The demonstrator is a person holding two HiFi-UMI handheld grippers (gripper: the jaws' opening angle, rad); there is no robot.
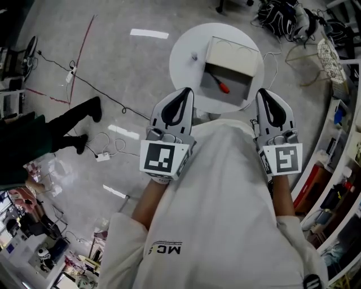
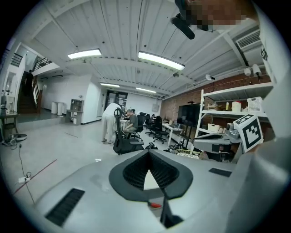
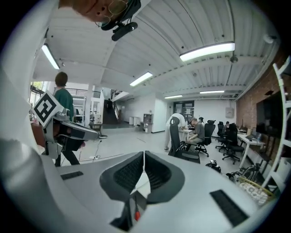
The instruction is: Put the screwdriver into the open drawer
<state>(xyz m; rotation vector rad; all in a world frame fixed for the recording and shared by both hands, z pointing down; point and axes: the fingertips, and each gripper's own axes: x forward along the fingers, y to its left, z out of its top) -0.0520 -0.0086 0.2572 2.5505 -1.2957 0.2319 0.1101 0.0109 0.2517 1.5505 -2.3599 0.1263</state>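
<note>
A screwdriver (image 1: pixel 221 84) with a red handle lies inside the open drawer (image 1: pixel 243 90) of a white box (image 1: pixel 232 55) on a round white table (image 1: pixel 186 56). Both grippers are held up near my chest, short of the table. My left gripper (image 1: pixel 185 92) is shut with nothing in it, its tips meeting (image 2: pixel 148 153). My right gripper (image 1: pixel 264 92) is shut and empty too (image 3: pixel 144 153). The red handle (image 2: pixel 156 205) peeks through the gap below the left jaws, and it shows the same way in the right gripper view (image 3: pixel 137 215).
Cables and a power strip (image 1: pixel 102 157) trail over the grey floor at the left. A person in dark clothes (image 1: pixel 67 121) stands at the left edge. Shelving (image 1: pixel 338 147) lines the right side. A tangle of cables (image 1: pixel 282 14) lies beyond the table. Office chairs (image 2: pixel 125 141) stand far off.
</note>
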